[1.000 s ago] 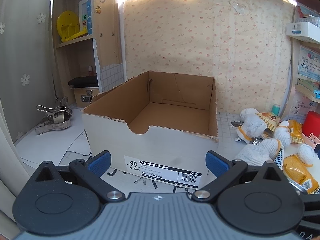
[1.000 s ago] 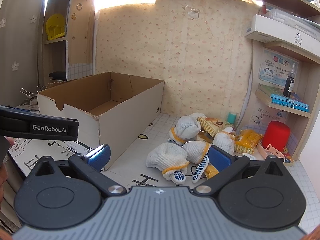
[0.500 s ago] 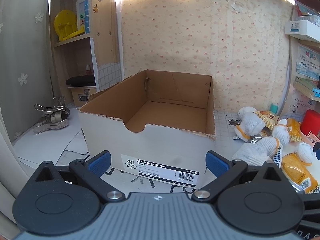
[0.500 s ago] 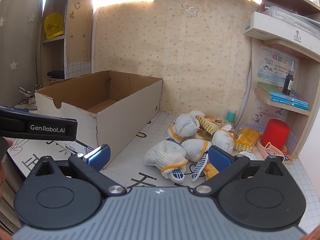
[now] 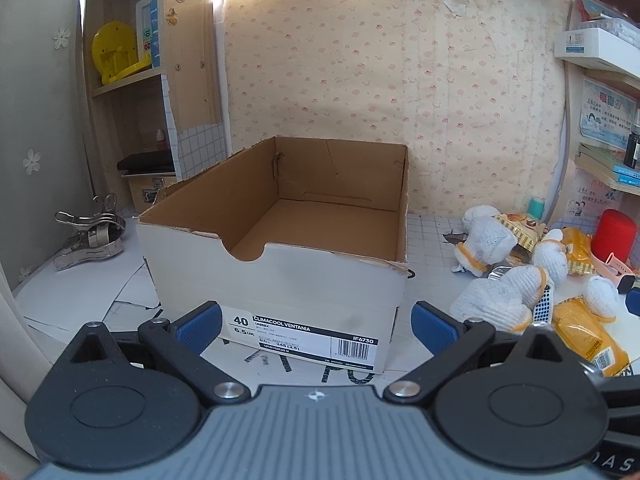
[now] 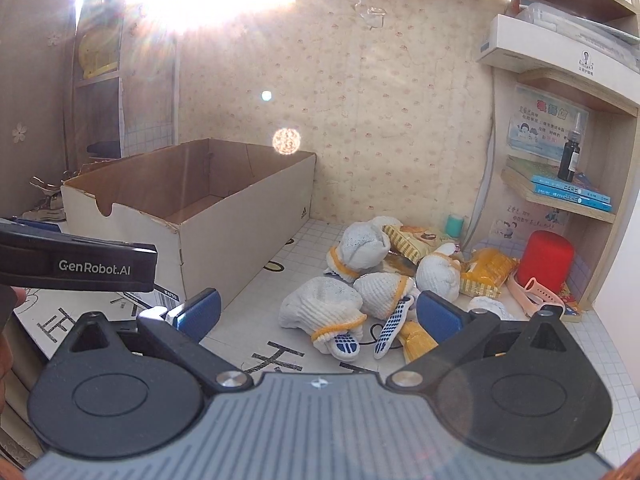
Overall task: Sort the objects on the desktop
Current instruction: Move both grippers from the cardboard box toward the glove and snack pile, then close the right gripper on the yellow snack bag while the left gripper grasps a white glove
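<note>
- the rolled work gloves (image 6: pixel 320 308) lie in a loose heap on the table (image 6: pixel 600 360), to the right of the open shoe box (image 5: pixel 280 280), mixed in with yellow snack packets (image 6: pixel 486 270); the box is empty inside.
- the right gripper (image 6: pixel 318 314) hovers above the near edge of the heap with its jaws spread wide and nothing between them; the nearest glove bundle sits just ahead, between the two blue pads.
- the left gripper (image 5: pixel 316 326) faces the labelled end of the box, jaws likewise released and empty.
- the gloves look knitted and soft, so they are probably light and will squash under the jaws; a grip across the thick middle of a bundle, near its yellow cuff band, seems safest, since a loose finger end could unroll and dangle.
- the dotted palms probably add grip, so slipping looks unlikely.
- the snack packets look crinkly, air-filled and slick; pinching a sealed edge likely holds better than squeezing the puffed body.
- a red cylinder (image 6: pixel 544 256) and a pink strap (image 6: pixel 536 294) lie just beyond the heap.
</note>
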Motion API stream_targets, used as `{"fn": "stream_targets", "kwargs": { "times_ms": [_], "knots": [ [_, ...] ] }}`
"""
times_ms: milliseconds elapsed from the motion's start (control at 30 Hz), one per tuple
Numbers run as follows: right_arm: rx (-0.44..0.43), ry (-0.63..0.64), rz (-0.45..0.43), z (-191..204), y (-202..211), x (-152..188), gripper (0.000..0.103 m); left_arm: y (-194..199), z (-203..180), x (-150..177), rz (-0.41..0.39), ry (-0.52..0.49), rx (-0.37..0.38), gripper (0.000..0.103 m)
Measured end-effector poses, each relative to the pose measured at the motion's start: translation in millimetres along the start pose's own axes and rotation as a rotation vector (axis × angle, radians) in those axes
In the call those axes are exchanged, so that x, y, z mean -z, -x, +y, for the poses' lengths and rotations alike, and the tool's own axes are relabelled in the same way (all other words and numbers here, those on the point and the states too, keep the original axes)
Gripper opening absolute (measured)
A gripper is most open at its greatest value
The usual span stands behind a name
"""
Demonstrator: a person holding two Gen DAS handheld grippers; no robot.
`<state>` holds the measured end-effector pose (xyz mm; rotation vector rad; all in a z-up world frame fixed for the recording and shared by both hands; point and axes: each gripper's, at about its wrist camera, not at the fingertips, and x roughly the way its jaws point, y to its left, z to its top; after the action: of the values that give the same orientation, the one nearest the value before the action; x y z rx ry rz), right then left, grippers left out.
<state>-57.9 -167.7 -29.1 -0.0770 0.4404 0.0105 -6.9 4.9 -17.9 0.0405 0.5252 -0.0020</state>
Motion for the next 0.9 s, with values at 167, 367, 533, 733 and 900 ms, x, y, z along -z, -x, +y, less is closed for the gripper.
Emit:
{"fn": "stream_targets", "kwargs": {
  "times_ms": [167,367,533,733,900],
  "knots": [
    [0.007,-0.010,0.004,-3.8,-1.0,2.0,0.101,-1.4,-4.2,0.1,0.003,-0.008,0.007,0.103],
    [0.019,-0.027,0.012,-11.8,-3.4,5.6,0.101,-1.4,-14.5,2.7,-0.005,-0.022,0.047,0.103],
    [0.047,-0.049,0.021,-26.1,-4.0,12.0,0.101,-3.0,-32.9,10.2,-0.010,-0.062,0.106,0.103],
    [0.085,-0.095,0.049,-51.3,-5.8,26.3,0.101,-11.2,-49.5,14.0,-0.010,-0.093,0.149,0.103],
    [0.071,-0.122,0.063,-64.7,-10.0,33.5,0.101,-21.5,-57.0,13.0,0.010,-0.105,0.147,0.103]
  ]
}}
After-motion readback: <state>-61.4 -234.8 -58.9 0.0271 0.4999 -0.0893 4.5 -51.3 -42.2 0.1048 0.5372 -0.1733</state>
